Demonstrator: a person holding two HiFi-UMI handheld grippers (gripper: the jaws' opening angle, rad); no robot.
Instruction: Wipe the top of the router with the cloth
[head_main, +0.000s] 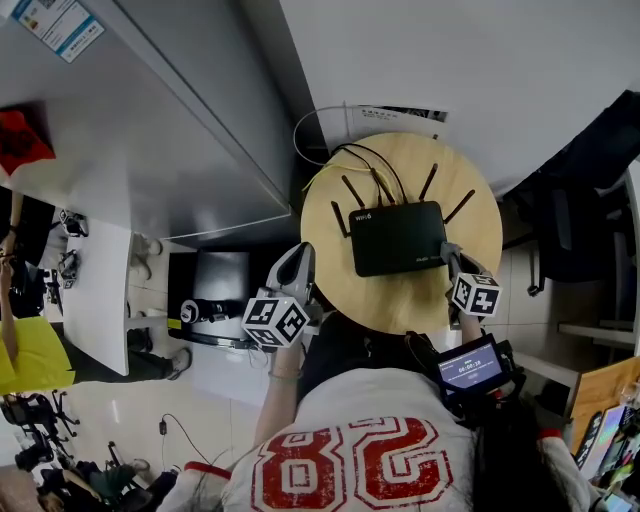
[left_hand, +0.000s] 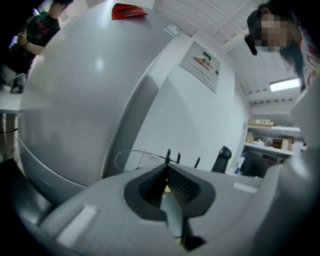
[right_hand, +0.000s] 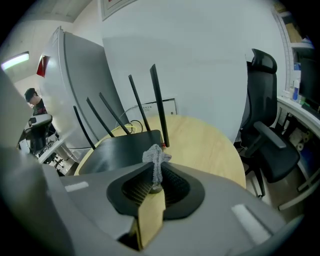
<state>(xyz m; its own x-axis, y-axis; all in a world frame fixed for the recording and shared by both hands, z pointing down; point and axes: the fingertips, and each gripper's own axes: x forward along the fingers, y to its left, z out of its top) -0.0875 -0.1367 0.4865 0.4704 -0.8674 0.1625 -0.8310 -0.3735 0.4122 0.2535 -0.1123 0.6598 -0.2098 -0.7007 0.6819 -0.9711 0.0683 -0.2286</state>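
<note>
Right claw (right_hand: 156, 174) pinches the cloth (right_hand: 156, 156) beside the router (right_hand: 122, 150).

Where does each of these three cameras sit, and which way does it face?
Head view: on the person's head, facing steeply down at the round table and router; shows shirt, left tool, right tool.
Left gripper view: on the left tool, facing along its shut jaws toward a white wall.
Right gripper view: on the right tool, facing across the router; jaws pinch the cloth.
Shared: all three show the antennas.
</note>
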